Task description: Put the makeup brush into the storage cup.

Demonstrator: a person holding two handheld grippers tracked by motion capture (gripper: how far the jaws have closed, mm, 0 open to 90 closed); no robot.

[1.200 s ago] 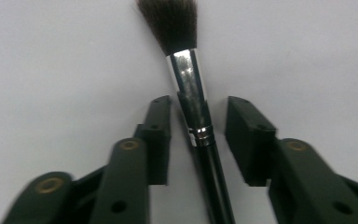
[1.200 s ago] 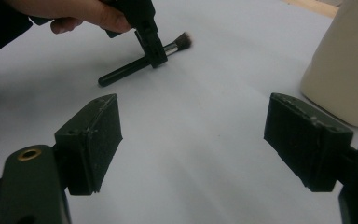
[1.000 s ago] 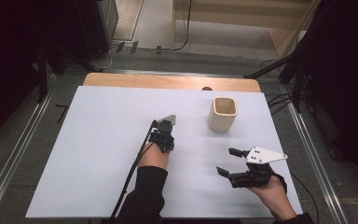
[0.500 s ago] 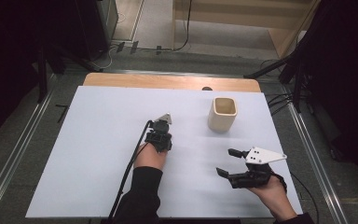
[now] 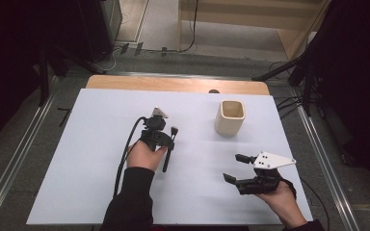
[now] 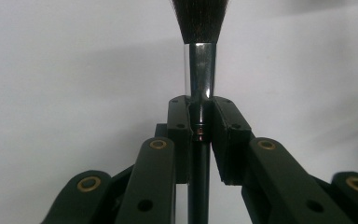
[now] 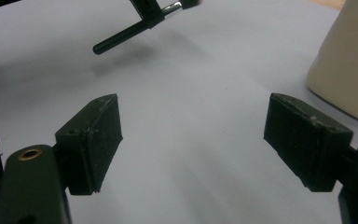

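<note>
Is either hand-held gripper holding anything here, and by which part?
The left hand-held gripper clamps a brush at the bottom of its metal ferrule, where the dark handle begins. The right hand-held gripper is open, holding nothing.

The brush (image 6: 199,70) has its bristles cut off at the top edge of the left gripper view, and its handle passes out below between the jaws. The cup (image 7: 347,70) is cropped in the right gripper view.

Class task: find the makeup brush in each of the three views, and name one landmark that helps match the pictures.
High view: makeup brush left of centre, clamped in the left gripper.
Left gripper view: centre, bristles at top.
Right gripper view: top left.
Shared landmark: white table sheet.
</note>
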